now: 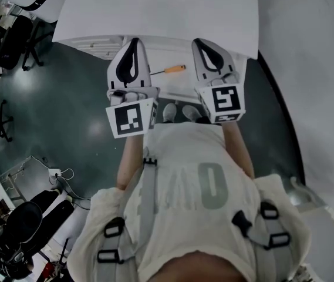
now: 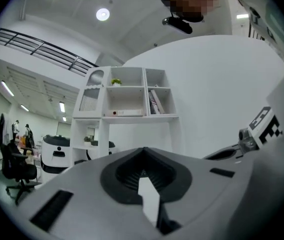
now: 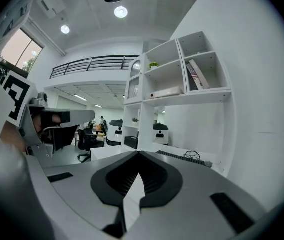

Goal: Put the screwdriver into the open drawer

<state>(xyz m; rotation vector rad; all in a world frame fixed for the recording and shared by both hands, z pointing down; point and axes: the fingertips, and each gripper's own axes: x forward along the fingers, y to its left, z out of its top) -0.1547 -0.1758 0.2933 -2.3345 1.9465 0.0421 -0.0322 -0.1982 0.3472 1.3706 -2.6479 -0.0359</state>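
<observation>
An orange-handled screwdriver (image 1: 169, 70) lies inside the open white drawer (image 1: 172, 87), which sticks out from under a white tabletop (image 1: 155, 10). My left gripper (image 1: 132, 43) is held up over the drawer's left side, a little left of the screwdriver's tip. Its jaws are shut with nothing between them, and they point level at a room with shelves in the left gripper view (image 2: 142, 151). Just right of the handle is my right gripper (image 1: 201, 43), also shut and holding nothing, as the right gripper view (image 3: 138, 155) shows.
A white shelf unit (image 2: 127, 94) stands against a curved white wall (image 1: 313, 69). Office chairs (image 1: 14, 40) are at the left on the dark floor. Cables and black equipment (image 1: 26, 228) lie at the lower left. My shoes (image 1: 169, 111) are below the drawer front.
</observation>
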